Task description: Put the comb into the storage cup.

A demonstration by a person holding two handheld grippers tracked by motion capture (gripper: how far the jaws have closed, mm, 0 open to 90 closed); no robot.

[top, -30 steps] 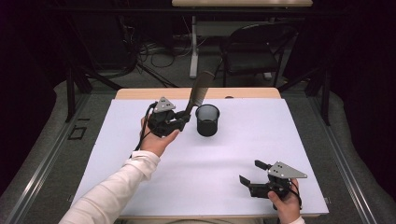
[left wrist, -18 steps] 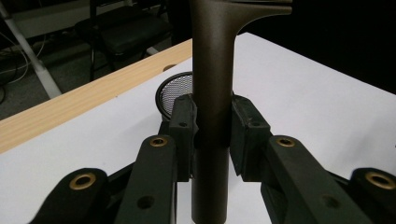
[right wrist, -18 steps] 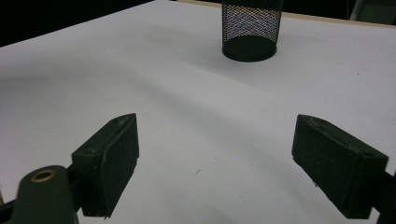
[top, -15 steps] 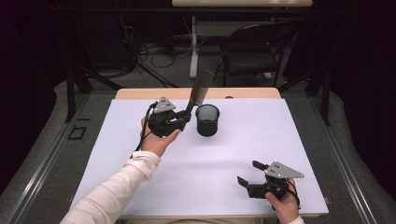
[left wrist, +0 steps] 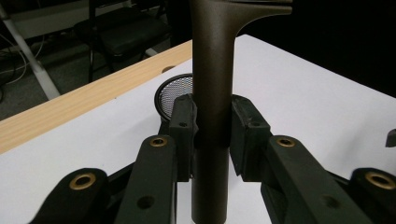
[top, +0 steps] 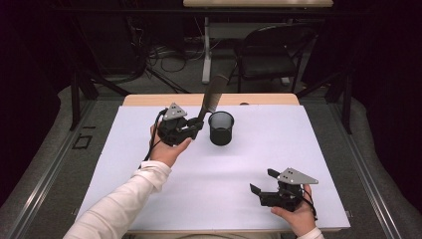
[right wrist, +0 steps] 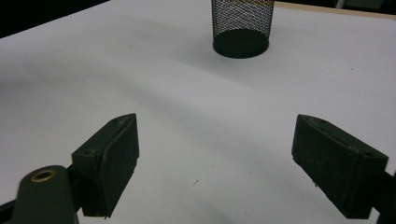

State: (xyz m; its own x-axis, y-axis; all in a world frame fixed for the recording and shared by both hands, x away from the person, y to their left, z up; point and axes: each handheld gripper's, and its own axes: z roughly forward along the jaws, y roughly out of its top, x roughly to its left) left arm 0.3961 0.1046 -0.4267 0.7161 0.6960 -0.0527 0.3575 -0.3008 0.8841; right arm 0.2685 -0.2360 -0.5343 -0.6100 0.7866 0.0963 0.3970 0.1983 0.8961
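Observation:
My left gripper (top: 198,124) is shut on a long dark bronze-grey tool handle (top: 213,94) that slants up and to the right, just left of a black mesh cup (top: 221,128). In the left gripper view the two pads clamp the handle (left wrist: 211,70), and the cup's rim (left wrist: 173,91) shows behind them. Near the table's front right, my right gripper (top: 261,181) rests low over the white sheet, open with nothing between its fingers. In the right gripper view the gripper (right wrist: 215,163) faces the mesh cup (right wrist: 241,23), which stands upright farther off.
A white sheet (top: 308,149) covers the table, with a wooden edge (top: 149,99) at the back. Behind the table stand a black chair (top: 268,55), cables on the floor and table legs. A white sleeve (top: 119,209) comes in from the bottom left.

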